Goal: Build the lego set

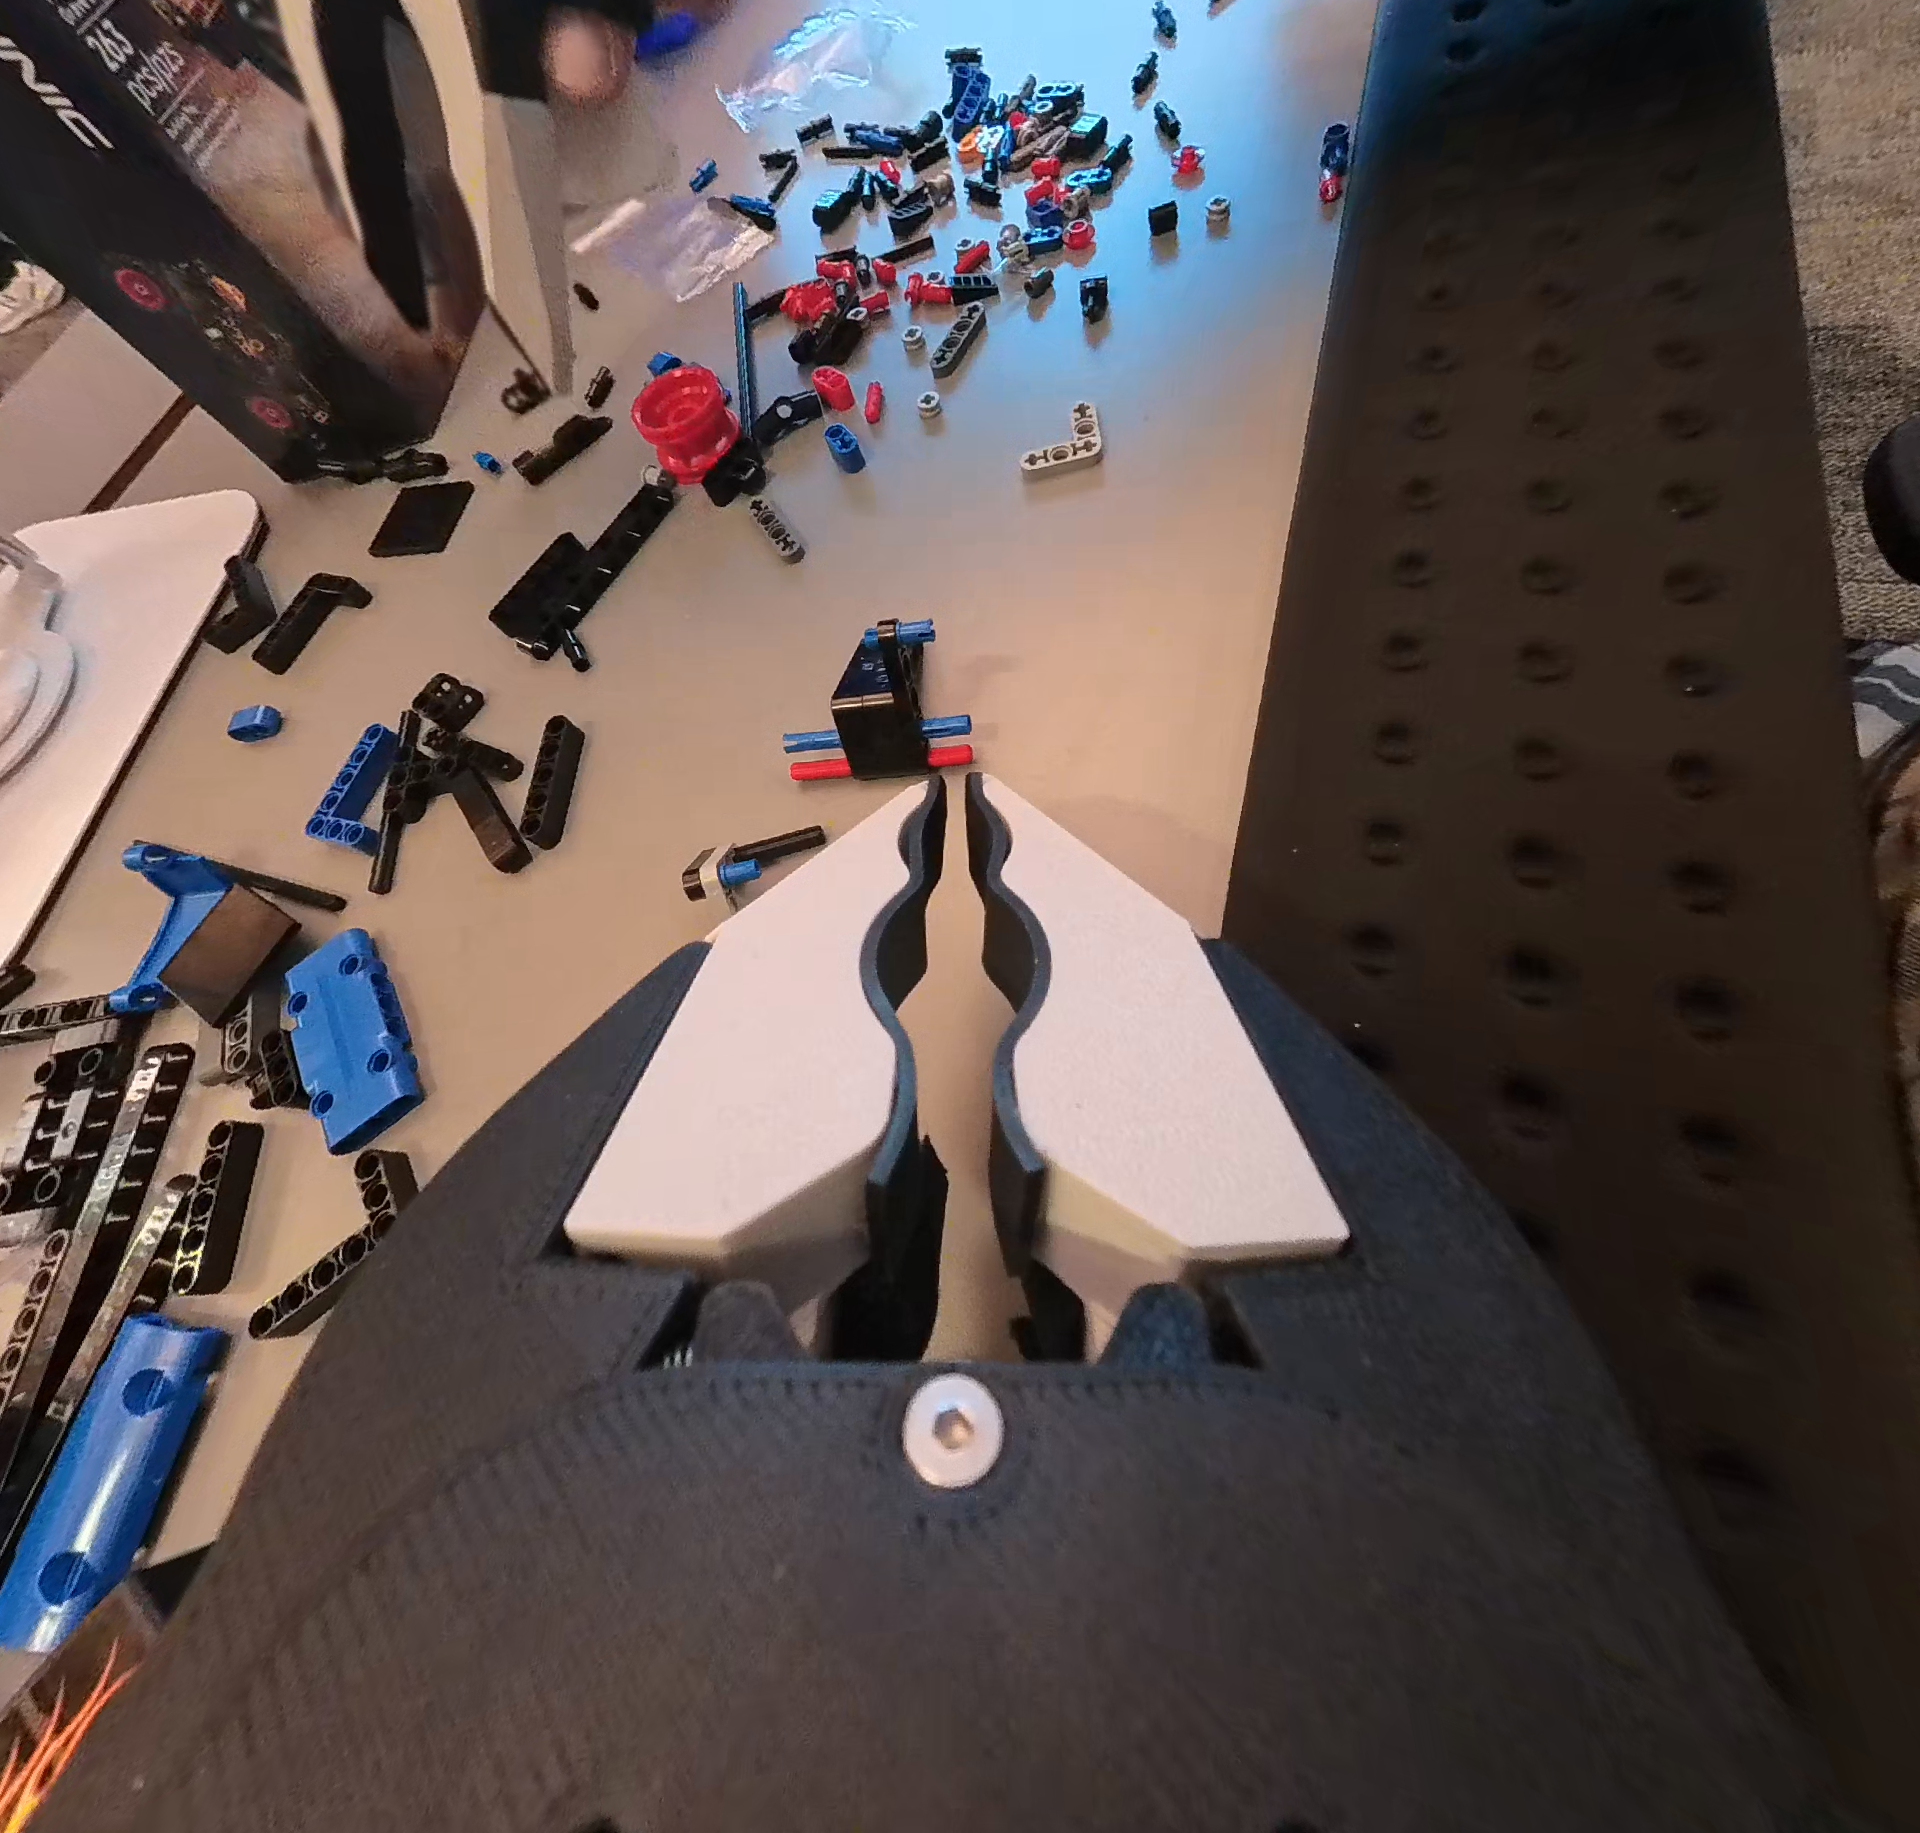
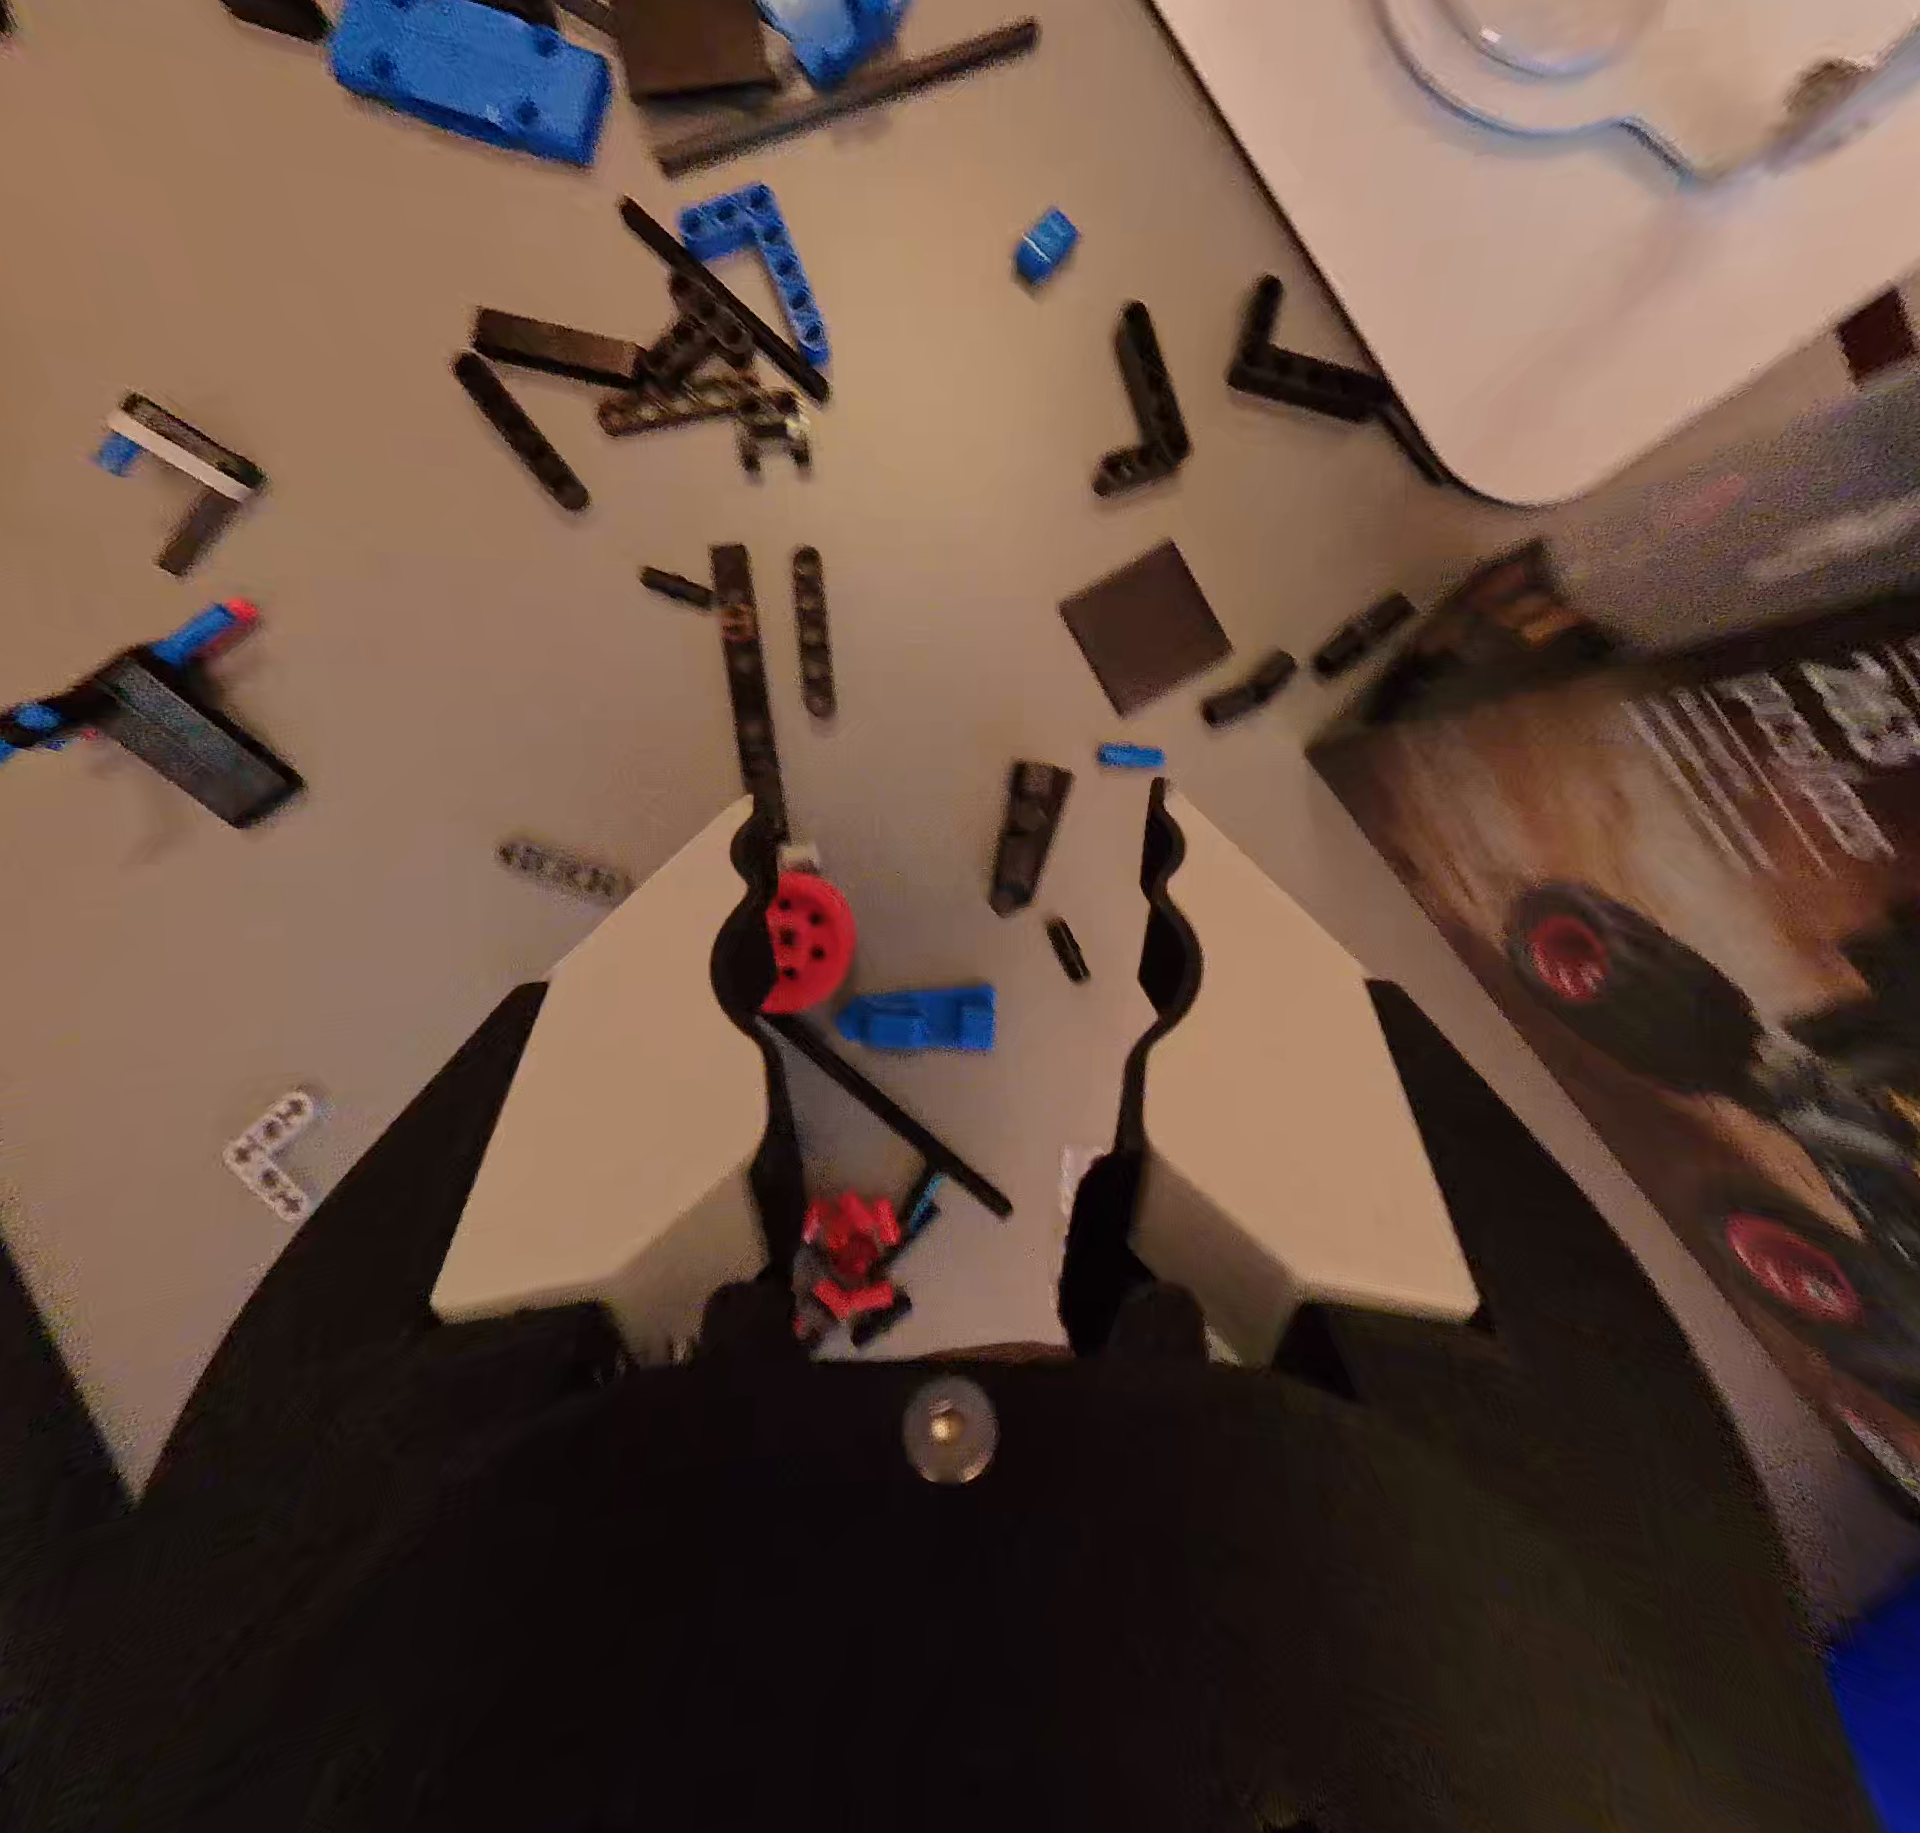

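A small black assembly (image 1: 883, 713) with blue pins and a red axle stands on the beige table (image 1: 1091, 640). My left gripper (image 1: 956, 786) sits just behind it, with its jaws almost together and nothing between them. The assembly also shows at the left of the blurred right wrist view (image 2: 177, 713). My right gripper (image 2: 956, 807) is open and empty above the table. Under it lie a red wheel hub (image 2: 805, 942), a blue piece (image 2: 920, 1020), a short black beam (image 2: 1029, 833) and a long black axle (image 2: 883, 1118). The hub also shows in the left wrist view (image 1: 681, 422).
A pile of small red, blue and black parts (image 1: 987, 183) lies far off. Black beams and blue panels (image 1: 353, 1035) lie at the left. The set's box (image 1: 208, 225) (image 2: 1662, 952), a white board (image 1: 104, 640) (image 2: 1507, 277) and a black perforated chair back (image 1: 1558, 640) border the table. From the right gripper's tips to the blue piece (image 2: 920, 1020) is close to 6 cm. The left gripper is farther from the long black axle (image 2: 883, 1118), some 25 cm, than the right, some 9 cm. My left wrist view (image 1: 753, 349) looks at it from another angle.
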The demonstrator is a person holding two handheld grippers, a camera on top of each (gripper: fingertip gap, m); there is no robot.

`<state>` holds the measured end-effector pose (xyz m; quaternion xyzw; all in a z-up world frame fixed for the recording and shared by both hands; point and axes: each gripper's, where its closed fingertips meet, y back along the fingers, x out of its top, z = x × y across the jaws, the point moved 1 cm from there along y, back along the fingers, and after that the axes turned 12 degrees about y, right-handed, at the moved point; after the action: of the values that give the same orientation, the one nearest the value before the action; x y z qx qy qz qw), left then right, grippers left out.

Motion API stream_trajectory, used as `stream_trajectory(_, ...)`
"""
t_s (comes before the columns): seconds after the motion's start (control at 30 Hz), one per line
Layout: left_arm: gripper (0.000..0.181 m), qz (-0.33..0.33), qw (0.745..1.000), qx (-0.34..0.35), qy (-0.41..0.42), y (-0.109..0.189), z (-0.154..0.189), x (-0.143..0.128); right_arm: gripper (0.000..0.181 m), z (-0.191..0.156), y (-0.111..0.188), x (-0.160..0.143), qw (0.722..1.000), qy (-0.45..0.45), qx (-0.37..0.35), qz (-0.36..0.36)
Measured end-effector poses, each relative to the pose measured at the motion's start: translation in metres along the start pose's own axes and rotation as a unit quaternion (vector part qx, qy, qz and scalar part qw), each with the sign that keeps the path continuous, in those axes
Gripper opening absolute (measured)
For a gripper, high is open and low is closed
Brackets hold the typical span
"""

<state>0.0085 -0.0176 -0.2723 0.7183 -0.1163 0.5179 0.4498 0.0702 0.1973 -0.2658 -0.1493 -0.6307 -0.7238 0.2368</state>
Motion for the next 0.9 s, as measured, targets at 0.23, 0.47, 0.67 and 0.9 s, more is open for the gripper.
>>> stream_trajectory(0.23,0.002,0.0,1.0,-0.001,0.006,-0.001,-0.001,-0.001,0.073,0.038,0.063,-0.002,0.987,0.047,-0.152,0.011)
stream_trajectory(0.47,0.002,-0.004,1.0,-0.006,0.012,-0.002,-0.001,-0.002,0.11,0.114,0.151,0.027,0.953,0.161,-0.257,0.008)
stream_trajectory(0.67,0.002,-0.004,1.0,-0.011,0.012,-0.003,0.0,-0.002,0.115,0.178,0.117,-0.021,0.965,0.178,-0.144,-0.128)
stream_trajectory(0.9,0.002,-0.009,1.0,-0.019,0.018,-0.006,0.0,-0.004,0.114,0.199,0.09,-0.031,0.964,0.194,-0.095,-0.154)
